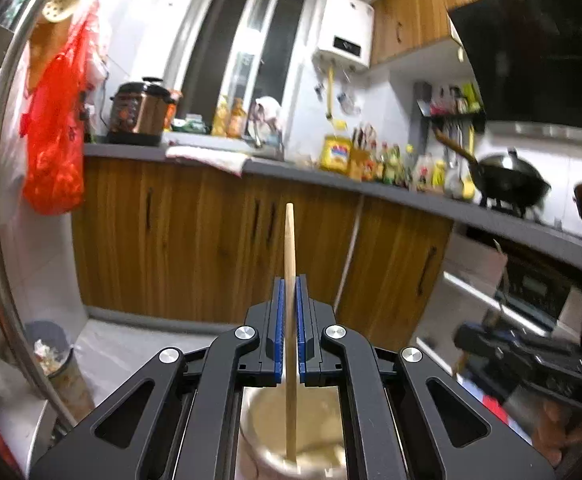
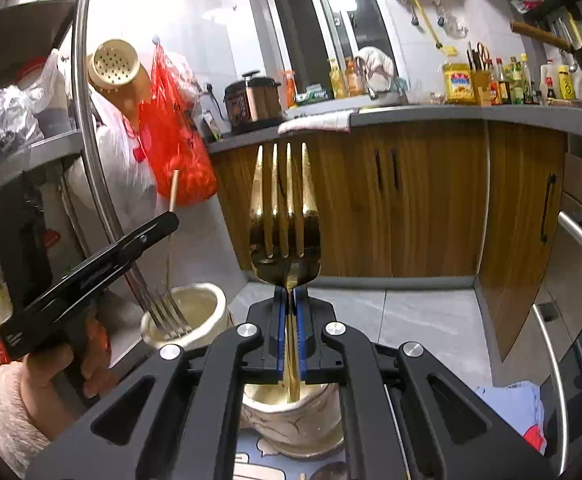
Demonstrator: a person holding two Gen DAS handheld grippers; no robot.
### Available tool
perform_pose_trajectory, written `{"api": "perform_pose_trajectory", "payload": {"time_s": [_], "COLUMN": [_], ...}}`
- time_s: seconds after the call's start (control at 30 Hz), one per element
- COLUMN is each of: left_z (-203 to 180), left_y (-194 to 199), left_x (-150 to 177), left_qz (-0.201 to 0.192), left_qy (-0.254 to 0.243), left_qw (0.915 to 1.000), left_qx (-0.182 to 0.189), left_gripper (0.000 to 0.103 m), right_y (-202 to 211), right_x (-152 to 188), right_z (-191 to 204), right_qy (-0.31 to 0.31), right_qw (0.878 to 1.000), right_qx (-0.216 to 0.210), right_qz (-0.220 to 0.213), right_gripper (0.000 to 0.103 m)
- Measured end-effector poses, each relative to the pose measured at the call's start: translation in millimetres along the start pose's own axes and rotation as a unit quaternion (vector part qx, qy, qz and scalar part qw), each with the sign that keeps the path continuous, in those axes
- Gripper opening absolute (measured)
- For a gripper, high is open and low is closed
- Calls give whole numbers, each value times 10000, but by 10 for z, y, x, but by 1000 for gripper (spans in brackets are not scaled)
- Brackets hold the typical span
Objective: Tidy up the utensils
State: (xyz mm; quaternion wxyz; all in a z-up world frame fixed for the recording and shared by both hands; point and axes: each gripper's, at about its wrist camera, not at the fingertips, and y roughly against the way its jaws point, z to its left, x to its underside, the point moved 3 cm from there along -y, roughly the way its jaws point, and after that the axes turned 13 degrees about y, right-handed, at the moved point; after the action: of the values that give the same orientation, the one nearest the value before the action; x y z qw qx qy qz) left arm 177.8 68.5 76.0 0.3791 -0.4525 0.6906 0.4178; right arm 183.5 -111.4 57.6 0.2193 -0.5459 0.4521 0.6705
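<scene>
Left wrist: jaws grip chopstick (image 1: 290, 248) | right wrist: jaws grip fork (image 2: 285, 216) | labels unreadable

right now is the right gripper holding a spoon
No, the right gripper is shut on a gold fork, tines up.

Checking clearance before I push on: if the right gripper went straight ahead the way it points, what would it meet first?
Nothing close. The right gripper, shut on the gold fork, faces open floor, then probably the wooden cabinet doors under the counter; depth is unclear.

Black angular gripper (image 2: 290, 312) linkages, round silver screws, blue ribbed pads (image 2: 279, 336), fuzzy cream sleeve (image 2: 7, 408)
</scene>
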Motion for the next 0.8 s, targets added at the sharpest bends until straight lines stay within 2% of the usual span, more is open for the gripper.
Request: {"api": "perform_pose_trajectory", "payload": {"time_s": [0.17, 0.43, 0.8], "left_z": [-7, 21, 33], "left_y": [41, -56, -129], "left_x": [155, 332, 393], "left_qz": [370, 801, 860], "left_qy": [-124, -252, -306], "left_qw": [9992, 9964, 9958], "left_qx": [-30, -64, -97], "left_gripper": [6, 6, 6], "right_y": [-135, -197, -270], "right_x": [93, 122, 204], "right_z": [67, 62, -126], "right_qy": [71, 64, -291], "right_qw": [9998, 9998, 9991], "right_qx": [-25, 80, 268], "right_qz": [210, 158, 144], "right_gripper": [4, 4, 5]}}
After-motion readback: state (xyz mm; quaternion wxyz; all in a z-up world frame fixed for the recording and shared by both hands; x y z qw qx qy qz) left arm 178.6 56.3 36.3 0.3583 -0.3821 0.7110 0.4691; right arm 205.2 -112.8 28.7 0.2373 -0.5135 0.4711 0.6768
